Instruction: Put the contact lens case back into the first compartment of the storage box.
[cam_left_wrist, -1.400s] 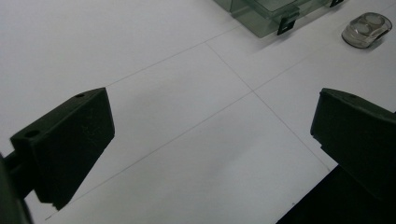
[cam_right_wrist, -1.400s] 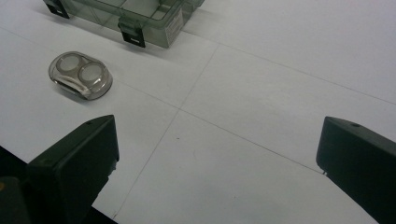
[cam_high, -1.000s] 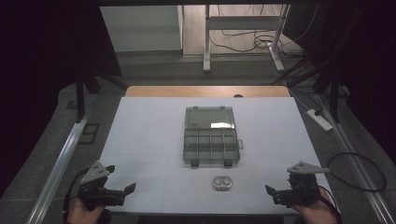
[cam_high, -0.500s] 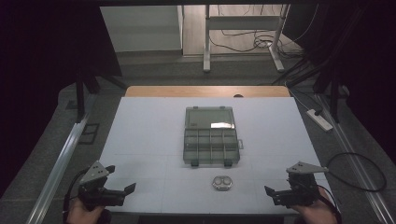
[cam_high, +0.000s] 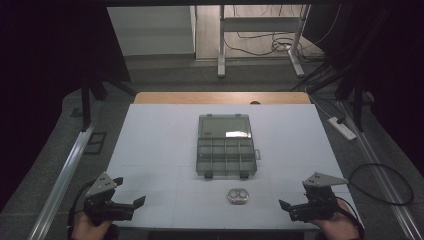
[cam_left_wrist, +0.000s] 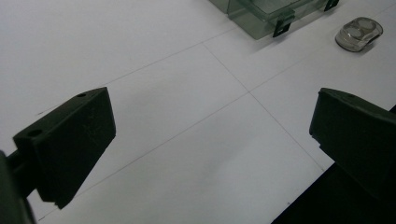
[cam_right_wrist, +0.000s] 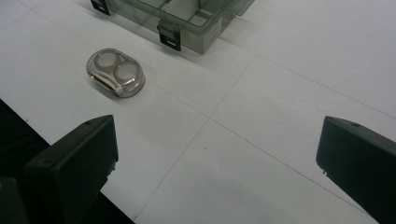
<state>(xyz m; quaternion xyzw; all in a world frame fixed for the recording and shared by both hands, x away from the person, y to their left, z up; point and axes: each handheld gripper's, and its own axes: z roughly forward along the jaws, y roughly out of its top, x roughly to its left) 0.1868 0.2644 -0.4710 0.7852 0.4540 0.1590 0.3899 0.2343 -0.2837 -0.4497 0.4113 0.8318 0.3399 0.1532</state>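
Tongs: left gripper (cam_high: 134, 203) lower left, right gripper (cam_high: 285, 205) lower right, both wide open, empty.
Change: none; both unmoved.
Meaning: small case (cam_high: 238, 196), organizer box (cam_high: 225, 145) untouched, work unstarted.

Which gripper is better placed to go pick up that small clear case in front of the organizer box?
Probably the right gripper. The small clear case lies slightly nearer it than the left gripper, and both are open and empty.

I counted one compartment box (cam_high: 226, 146), one small clear case (cam_high: 238, 196) holding what looked like two round pieces, and two grippers, left (cam_high: 131, 206) and right (cam_high: 286, 207).
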